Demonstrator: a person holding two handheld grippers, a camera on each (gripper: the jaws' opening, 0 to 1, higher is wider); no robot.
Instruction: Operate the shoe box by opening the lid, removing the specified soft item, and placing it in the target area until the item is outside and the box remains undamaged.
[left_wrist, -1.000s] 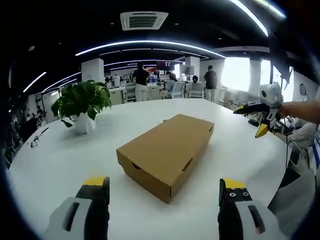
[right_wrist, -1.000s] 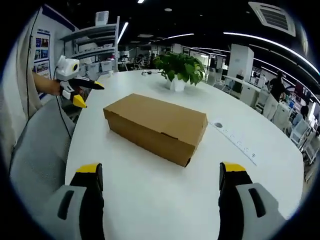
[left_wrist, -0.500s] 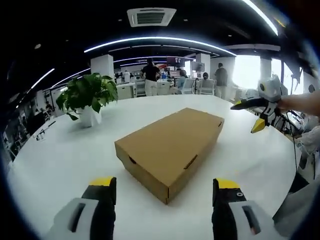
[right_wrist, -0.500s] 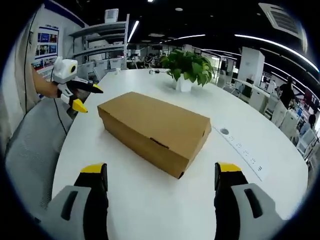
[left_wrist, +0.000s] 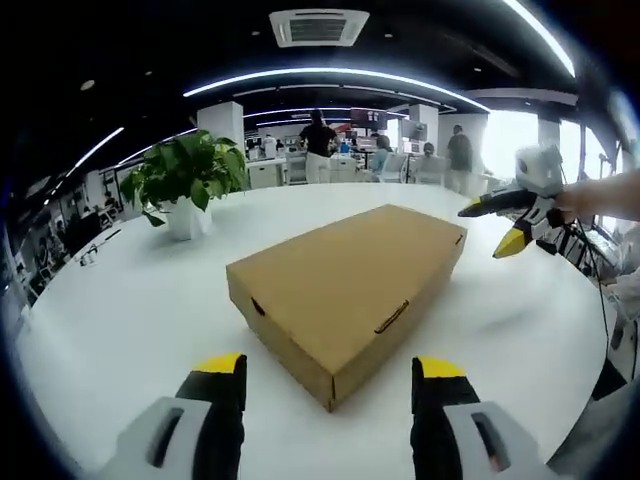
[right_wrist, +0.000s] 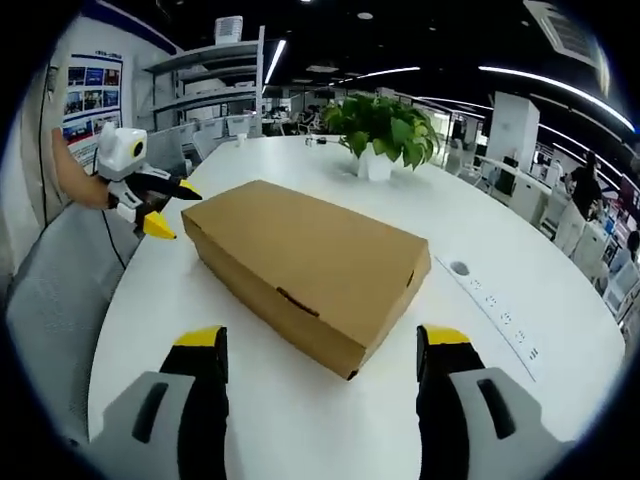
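White and broad, the round table (left_wrist: 120, 330) fills the middle of an open office lit by long ceiling strips, with desks and standing people far behind.

Seen from the left gripper view, the left gripper (left_wrist: 327, 372) has its two yellow-tipped jaws spread wide, holding nothing, and the near corner of the shoe box (left_wrist: 345, 290) sits just ahead of the gap between them. The box is plain brown cardboard, lid shut down flush, lying flat on the table with small slots in its sides. It runs away from that gripper on a diagonal. Off to the right of the same view the right gripper (left_wrist: 505, 222) hangs in the air beside the far end of the box, apart from it, with a bare forearm behind it; its yellow tips are parted.

From the right gripper view, the right gripper (right_wrist: 322, 347) likewise stands wide and empty, with the box's (right_wrist: 305, 265) near corner close in front of the jaws. The left gripper (right_wrist: 168, 208) comes in from the left there, near the box's far end, tips parted, a hand gripping it.

Beyond the box stands a leafy potted plant (left_wrist: 187, 183) in a white pot, well apart from it. A strip of sockets (right_wrist: 500, 318) is set into the tabletop to one side, and a grey chair back (right_wrist: 50, 300) stands at the table's edge.
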